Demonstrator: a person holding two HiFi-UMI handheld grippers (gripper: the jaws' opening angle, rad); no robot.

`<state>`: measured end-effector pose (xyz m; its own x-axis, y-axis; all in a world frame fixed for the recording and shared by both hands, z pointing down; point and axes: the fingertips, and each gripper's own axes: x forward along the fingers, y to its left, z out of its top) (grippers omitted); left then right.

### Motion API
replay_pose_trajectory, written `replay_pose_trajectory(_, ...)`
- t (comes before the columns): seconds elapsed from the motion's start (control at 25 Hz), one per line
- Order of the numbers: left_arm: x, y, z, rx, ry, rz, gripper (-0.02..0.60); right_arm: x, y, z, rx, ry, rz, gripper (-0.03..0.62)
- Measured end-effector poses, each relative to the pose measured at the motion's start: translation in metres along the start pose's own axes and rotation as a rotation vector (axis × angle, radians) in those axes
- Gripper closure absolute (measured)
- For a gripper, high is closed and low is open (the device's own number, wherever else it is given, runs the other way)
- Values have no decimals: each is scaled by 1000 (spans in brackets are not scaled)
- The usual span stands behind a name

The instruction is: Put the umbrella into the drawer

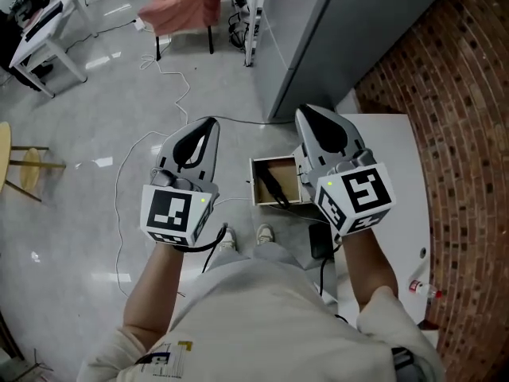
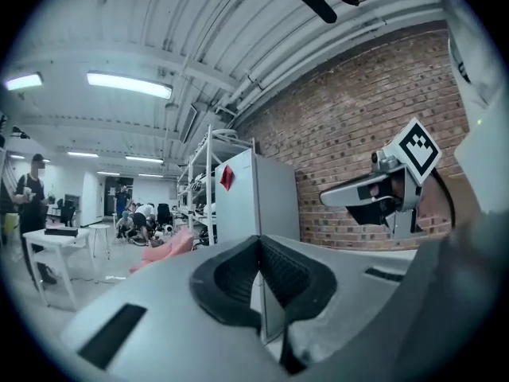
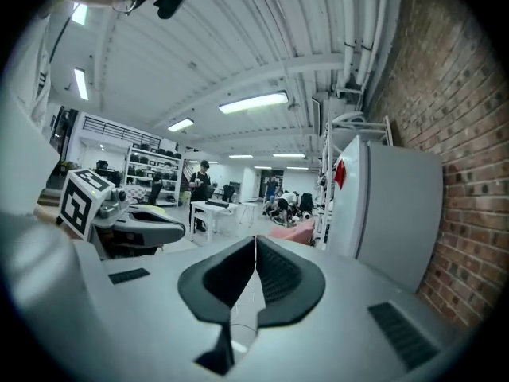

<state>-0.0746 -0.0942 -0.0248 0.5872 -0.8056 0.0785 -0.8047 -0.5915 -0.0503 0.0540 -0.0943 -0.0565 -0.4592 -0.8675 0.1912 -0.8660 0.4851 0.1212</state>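
- The left hand-held gripper is held level at about 9 o'clock from the middle of the head view. Its jaws are pressed together with nothing between them.
- The right hand-held gripper sits at 3 o'clock from the left one, well apart. Its jaws also meet tip to tip and are empty.
- Far below, between the two, the drawer stands open. The umbrella, a dark long shape, lies inside it.
- The white desk lies at 3 o'clock from the drawer, with a small bottle towards its 5 o'clock end.
- Beyond these, a grey cabinet stands at 12 o'clock and a pink chair at 11 o'clock.
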Motion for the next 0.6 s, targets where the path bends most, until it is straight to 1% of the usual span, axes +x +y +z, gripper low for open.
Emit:
replay_pose_trajectory(0.08, -6, 1, 18, 14, -15, -17, 574, -10, 8, 28, 10, -54, 33, 582)
replay_pose_trajectory(0.16, -13, 2, 38, 12, -50, -19, 574, -20, 16, 50, 4, -96, 59, 582)
replay_pose_trajectory(0.28, -25, -2, 66, 23, -109, -11, 574, -36, 25, 74, -35, -145, 74, 582)
replay_pose_trajectory(0.36, -33, -8, 81, 57, -134, -15, 574, -48, 31, 89, -65, -183, 72, 582)
replay_pose_trajectory(0.44, -39, -15, 90, 90, -153, -22, 574, -60, 38, 102, -98, -220, 65, 582)
replay_pose_trajectory(0.6, -52, -25, 90, 95, -144, -25, 574, -78, 55, 118, -135, -277, 68, 582)
